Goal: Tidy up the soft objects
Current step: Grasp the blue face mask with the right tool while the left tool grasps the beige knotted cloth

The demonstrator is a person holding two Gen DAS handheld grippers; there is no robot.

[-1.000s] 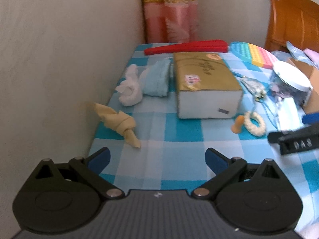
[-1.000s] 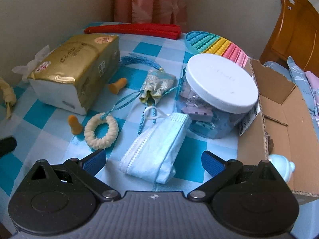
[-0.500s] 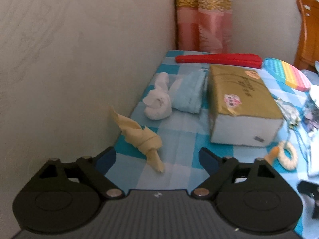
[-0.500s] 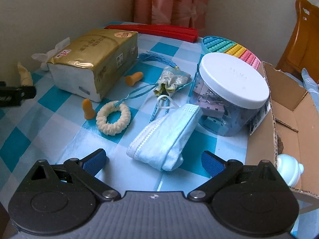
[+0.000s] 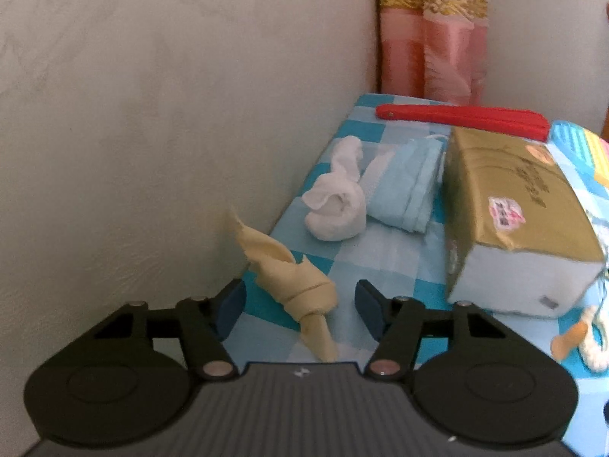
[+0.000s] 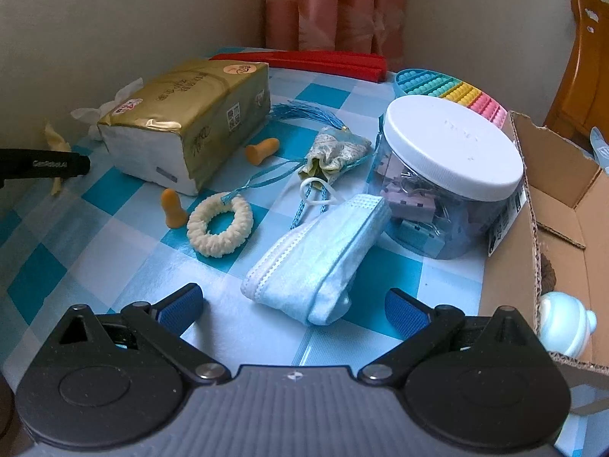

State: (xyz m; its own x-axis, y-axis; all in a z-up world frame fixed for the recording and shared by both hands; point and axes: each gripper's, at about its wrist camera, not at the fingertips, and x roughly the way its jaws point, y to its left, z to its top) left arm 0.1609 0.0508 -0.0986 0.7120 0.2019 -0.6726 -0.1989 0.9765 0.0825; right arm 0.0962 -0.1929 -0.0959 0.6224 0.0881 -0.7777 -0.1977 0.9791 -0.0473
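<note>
Yellow knotted cloth [image 5: 295,285] on blue checked tablecloth [image 5: 396,262], beige wall [image 5: 160,122], pink curtain [image 5: 434,38]

Over the last second the left gripper [image 5: 298,306] moved in toward the wall side of the table, and its jaws had just been closing, from wide apart to about half that gap. The knotted yellow cloth [image 5: 295,285], earlier well ahead of the fingers, now lay between them, the pads not yet pressing it. In the right wrist view the left gripper's black finger [image 6: 42,163] reached farther in from the left edge.
</note>
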